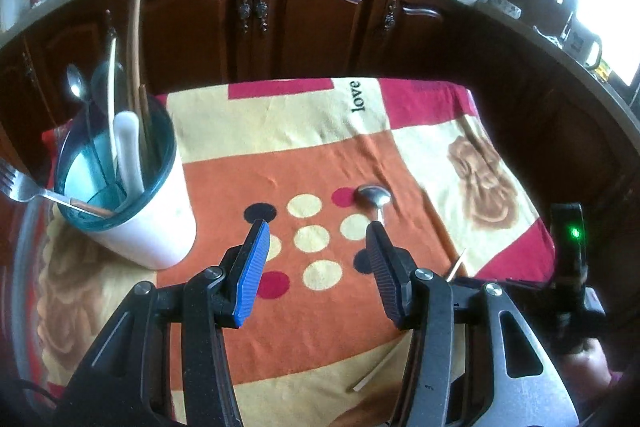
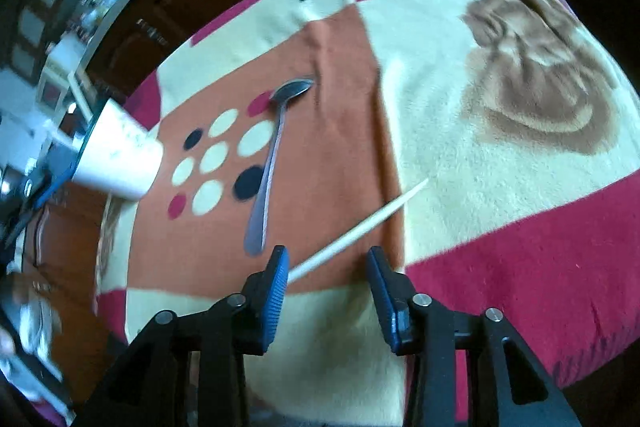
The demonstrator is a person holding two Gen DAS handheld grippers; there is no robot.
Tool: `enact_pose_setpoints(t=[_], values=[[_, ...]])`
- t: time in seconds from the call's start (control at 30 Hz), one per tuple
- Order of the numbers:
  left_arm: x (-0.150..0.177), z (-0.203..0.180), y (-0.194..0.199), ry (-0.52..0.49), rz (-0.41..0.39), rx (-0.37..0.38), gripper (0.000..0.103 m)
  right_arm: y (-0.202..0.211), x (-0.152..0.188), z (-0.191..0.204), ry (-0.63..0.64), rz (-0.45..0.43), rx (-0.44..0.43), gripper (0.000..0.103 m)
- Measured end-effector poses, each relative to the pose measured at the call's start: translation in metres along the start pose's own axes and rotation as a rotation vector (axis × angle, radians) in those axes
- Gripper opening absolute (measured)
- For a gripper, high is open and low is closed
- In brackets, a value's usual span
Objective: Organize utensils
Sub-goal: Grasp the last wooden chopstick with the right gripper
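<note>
step: picking up leftovers | your right gripper [image 2: 326,267] fingers spread wide, empty, over the chopstick [image 2: 360,229]; left gripper [image 1: 316,241] wide, empty | spoon [image 2: 276,147] lies beside; cup [image 1: 132,195] holds rest | next: lower, pinch chopstick

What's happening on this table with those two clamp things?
A person is tidying utensils with a handheld gripper in each hand. The white cup already holds a fork, a spoon and a few long utensils. A metal spoon and a pale chopstick lie loose on the patterned cloth. The left gripper and right gripper are both open and empty; the right one hovers over the chopstick.
</note>
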State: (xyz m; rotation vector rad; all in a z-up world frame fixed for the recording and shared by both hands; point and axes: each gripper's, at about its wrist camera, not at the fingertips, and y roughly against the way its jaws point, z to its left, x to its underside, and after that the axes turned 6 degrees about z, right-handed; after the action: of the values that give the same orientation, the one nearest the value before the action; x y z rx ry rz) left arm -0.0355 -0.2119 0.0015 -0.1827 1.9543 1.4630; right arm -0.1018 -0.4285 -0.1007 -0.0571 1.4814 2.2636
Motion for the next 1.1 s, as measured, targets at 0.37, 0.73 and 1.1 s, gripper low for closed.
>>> enact_pose_setpoints(t=[0.37, 0.73, 1.1], values=[[-0.004, 0.002, -0.029, 0.032, 0.065, 0.016, 0.05, -0.023, -0.041, 0.029, 0.163, -0.091, 0.136, 0.005], [-0.023, -0.029, -0.101, 0.052, 0.223, 0.159, 0.05, -0.001, -0.048, -0.014, 0.062, -0.066, -0.038, 0.006], [-0.044, -0.057, -0.162, 0.006, 0.315, 0.169, 0.03, 0.012, -0.024, -0.009, 0.053, -0.053, -0.12, 0.008]])
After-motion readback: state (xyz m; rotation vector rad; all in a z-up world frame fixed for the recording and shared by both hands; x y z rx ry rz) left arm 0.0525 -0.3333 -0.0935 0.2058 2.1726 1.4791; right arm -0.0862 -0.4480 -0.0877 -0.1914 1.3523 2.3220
